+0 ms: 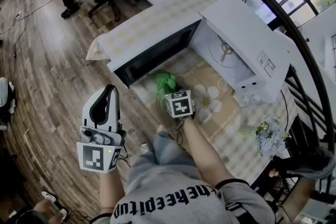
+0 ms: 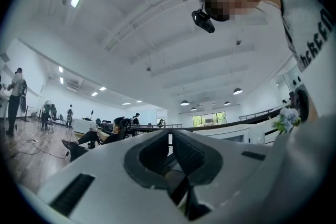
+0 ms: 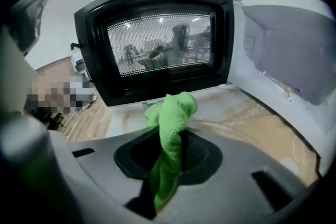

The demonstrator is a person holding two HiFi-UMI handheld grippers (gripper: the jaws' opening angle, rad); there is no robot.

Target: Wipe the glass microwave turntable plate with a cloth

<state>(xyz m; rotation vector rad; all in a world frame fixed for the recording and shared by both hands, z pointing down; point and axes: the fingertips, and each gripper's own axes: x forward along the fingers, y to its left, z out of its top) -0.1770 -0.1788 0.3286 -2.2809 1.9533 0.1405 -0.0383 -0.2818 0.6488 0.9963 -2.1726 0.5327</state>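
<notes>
The left gripper is held off the table, over the floor and pointed up into the room. Its fingers are pressed nearly together with nothing between them, so it is judged idle for now. To its right, the black-windowed door of the microwave is swung fully open. In front of the door, the green cloth is pinched between the fingers of the right gripper, with its bunched end standing clear above them.

A faint curved rim on the tablecloth, just beside the cloth, is taken to be the glass plate, though this is not certain. Wiping is judged not yet begun. The next move calls for the cloth to be lowered flat onto the glass and swept round.

In the microwave cavity, a ring and a central hub are seen. Whether glass lies over them cannot be told.
</notes>
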